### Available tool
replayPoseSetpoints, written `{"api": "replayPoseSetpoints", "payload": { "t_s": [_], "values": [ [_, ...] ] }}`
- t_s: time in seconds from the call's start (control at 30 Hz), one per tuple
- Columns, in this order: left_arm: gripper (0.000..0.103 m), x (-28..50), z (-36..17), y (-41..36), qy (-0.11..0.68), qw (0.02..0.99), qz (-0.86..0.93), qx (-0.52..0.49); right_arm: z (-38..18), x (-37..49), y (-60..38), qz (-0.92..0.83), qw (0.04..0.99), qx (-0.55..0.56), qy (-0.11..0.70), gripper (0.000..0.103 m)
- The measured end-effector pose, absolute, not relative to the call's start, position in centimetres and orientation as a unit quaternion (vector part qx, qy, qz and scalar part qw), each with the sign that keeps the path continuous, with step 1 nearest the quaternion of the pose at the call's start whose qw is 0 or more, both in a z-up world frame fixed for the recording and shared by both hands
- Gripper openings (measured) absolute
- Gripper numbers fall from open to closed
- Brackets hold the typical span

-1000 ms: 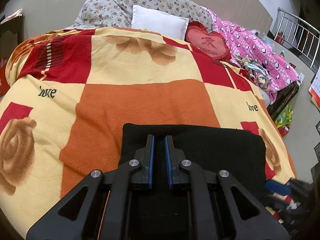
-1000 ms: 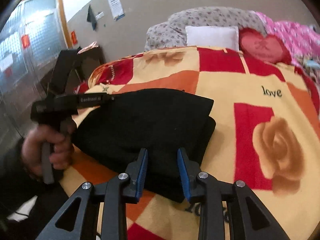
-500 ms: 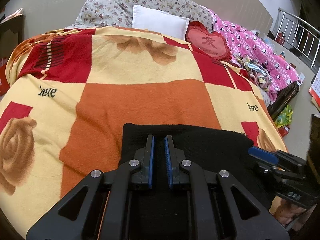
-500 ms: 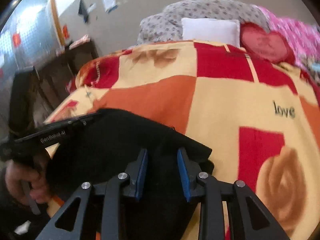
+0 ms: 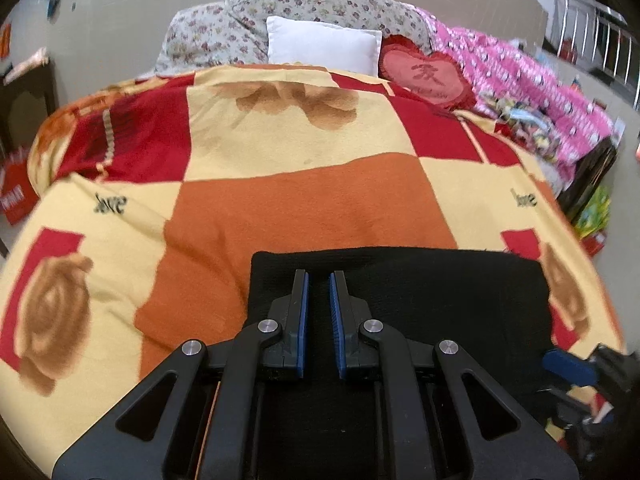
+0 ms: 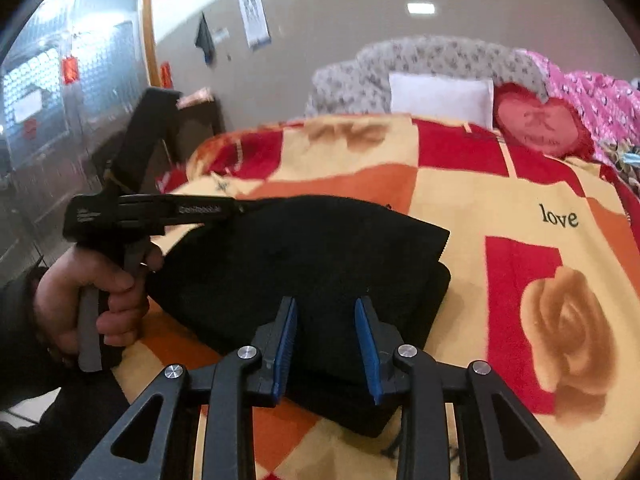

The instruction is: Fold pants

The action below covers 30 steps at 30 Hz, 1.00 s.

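Observation:
The black pants [image 5: 432, 292] lie folded into a thick rectangle on the checked blanket [image 5: 280, 204] near the bed's front edge; they also show in the right wrist view [image 6: 304, 256]. My left gripper [image 5: 319, 280] hovers over their left part, jaws a narrow gap apart and nothing between them. My right gripper [image 6: 326, 308] is open and empty, just in front of the pants' near right corner. The left gripper's body [image 6: 160, 212] and the hand holding it show at the pants' left side. The right gripper's blue pad [image 5: 568, 366] shows at the lower right.
A white pillow [image 5: 324, 46], a red heart cushion [image 5: 428, 74] and a flowered quilt [image 5: 304, 8] lie at the bed's head. A pink quilt [image 5: 532, 80] lies along the right side. A dark cabinet [image 6: 200, 120] stands left of the bed.
My right gripper has pulled back from over the pants toward the bed's front right and swung left. My left gripper has stayed over the pants, jaws unchanged.

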<state>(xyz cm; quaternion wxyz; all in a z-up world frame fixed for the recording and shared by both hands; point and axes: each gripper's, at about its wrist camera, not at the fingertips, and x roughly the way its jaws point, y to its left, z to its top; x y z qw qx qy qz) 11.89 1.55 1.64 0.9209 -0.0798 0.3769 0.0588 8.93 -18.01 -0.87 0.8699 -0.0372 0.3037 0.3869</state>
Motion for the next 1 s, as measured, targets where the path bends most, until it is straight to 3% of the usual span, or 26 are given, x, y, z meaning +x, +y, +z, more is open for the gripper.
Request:
{"api": "replayPoseSetpoints", "payload": {
  "t_s": [0.17,0.23,0.3,0.37,0.53,0.67,1.0],
  "values": [
    [0.011,10.5,3.0,1.3,0.372,0.923,0.081,-0.061,-0.5,7.9,-17.7,0.375,0.881,-0.056,0.281,0.029],
    [0.019,8.8,4.1,1.3,0.373,0.92,0.091,-0.076,0.4,6.8,-18.0,0.369,0.893,-0.06,0.252,0.029],
    [0.049,6.5,4.8,0.6,0.363,0.923,0.102,-0.072,1.1,6.2,-19.0,0.377,0.894,-0.035,0.239,0.029],
    [0.064,3.6,4.8,-0.4,0.342,0.931,0.109,-0.063,1.3,5.3,-19.9,0.376,0.897,-0.013,0.234,0.029],
    [0.064,0.7,3.0,-2.0,0.355,0.927,0.107,-0.06,0.8,3.9,-20.2,0.353,0.903,-0.014,0.242,0.029],
    [0.081,-0.8,2.5,-3.2,0.359,0.928,0.089,-0.05,0.3,4.0,-21.0,0.336,0.907,0.002,0.253,0.029],
    [0.083,-0.8,2.5,-4.0,0.373,0.923,0.085,-0.039,0.0,4.2,-20.9,0.331,0.907,-0.004,0.26,0.029]
  ]
}}
